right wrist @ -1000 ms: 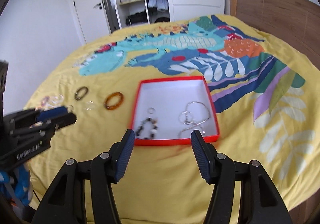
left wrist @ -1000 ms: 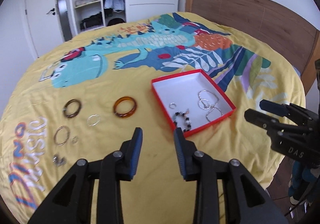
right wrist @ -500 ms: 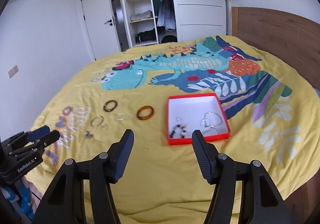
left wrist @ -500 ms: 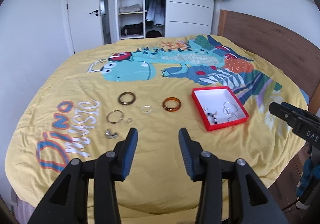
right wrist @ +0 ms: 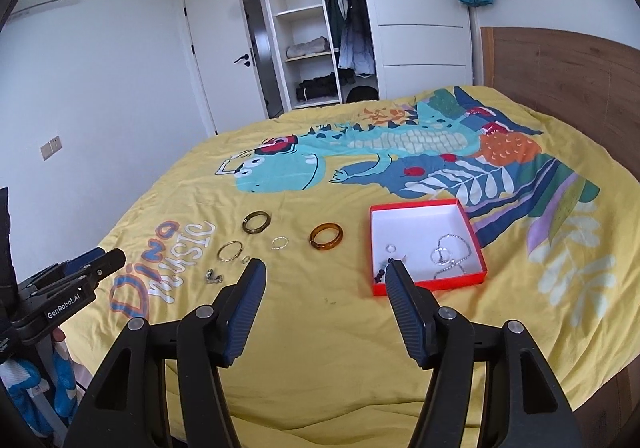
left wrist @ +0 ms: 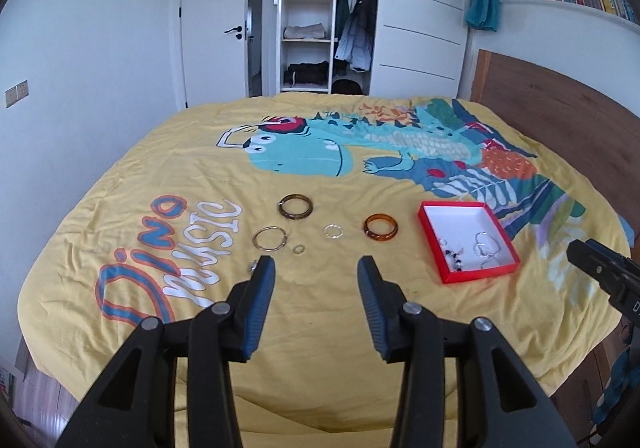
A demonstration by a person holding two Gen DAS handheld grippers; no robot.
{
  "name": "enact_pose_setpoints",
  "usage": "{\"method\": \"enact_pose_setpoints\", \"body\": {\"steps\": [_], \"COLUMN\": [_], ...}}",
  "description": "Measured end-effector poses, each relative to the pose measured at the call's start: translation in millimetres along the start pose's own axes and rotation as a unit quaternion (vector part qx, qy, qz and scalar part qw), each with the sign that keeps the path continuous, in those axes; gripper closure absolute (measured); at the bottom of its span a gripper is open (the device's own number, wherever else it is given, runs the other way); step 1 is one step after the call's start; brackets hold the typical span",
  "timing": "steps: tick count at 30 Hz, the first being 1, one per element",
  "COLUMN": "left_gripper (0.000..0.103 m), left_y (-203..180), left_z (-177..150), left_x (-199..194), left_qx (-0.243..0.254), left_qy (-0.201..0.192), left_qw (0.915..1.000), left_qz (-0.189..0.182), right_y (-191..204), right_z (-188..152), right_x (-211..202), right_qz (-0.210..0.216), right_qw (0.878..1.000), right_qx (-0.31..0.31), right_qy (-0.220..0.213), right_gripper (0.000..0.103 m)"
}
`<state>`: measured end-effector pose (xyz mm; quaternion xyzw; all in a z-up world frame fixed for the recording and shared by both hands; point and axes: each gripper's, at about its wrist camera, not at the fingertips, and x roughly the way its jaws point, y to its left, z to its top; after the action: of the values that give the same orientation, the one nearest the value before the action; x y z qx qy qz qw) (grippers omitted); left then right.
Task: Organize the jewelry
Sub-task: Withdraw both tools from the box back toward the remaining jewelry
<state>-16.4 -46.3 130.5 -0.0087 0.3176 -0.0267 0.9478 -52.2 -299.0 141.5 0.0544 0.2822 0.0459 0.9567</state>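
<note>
A red box with a white inside (left wrist: 436, 208) (right wrist: 420, 204) lies on the yellow bedspread and holds silver chains (right wrist: 450, 254) and a dark bead bracelet (left wrist: 454, 254). Left of it lie an amber bangle (left wrist: 381, 227) (right wrist: 326, 236), a dark brown bangle (left wrist: 295, 205) (right wrist: 257, 222), a thin clear ring (left wrist: 333, 231), a silver hoop (left wrist: 270, 238) (right wrist: 230, 250), a tiny ring (left wrist: 298, 249) and a small silver clasp piece (right wrist: 213, 277). My left gripper (left wrist: 316, 268) and right gripper (right wrist: 323, 272) are both open and empty, held back from the bed's near edge, well short of the jewelry.
The bedspread (left wrist: 320, 328) has a dinosaur print. A wooden headboard (right wrist: 560, 88) runs along the right. An open wardrobe (left wrist: 328, 28) and a door stand beyond the bed. The bed's front edge drops off close below the grippers.
Both grippers have pulled back and up from the bed, so the box and rings look smaller and farther. Both stay open and empty. No jewelry has moved.
</note>
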Motion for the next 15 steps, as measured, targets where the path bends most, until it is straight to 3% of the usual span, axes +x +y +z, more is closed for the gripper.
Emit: {"method": "enact_pose_setpoints", "body": {"steps": [15], "left_gripper": [0.062], "left_y": [72], "left_z": [-33], "left_x": [72], "left_qx": [-0.028], "left_qy": [0.038], "left_qw": [0.9961], "left_qz": [0.074], "right_y": [33], "right_z": [-25], "right_x": [93], "right_qz": [0.044], "right_qw": [0.998], "right_qx": [-0.024], "right_qy": [0.038], "right_gripper": [0.042]}}
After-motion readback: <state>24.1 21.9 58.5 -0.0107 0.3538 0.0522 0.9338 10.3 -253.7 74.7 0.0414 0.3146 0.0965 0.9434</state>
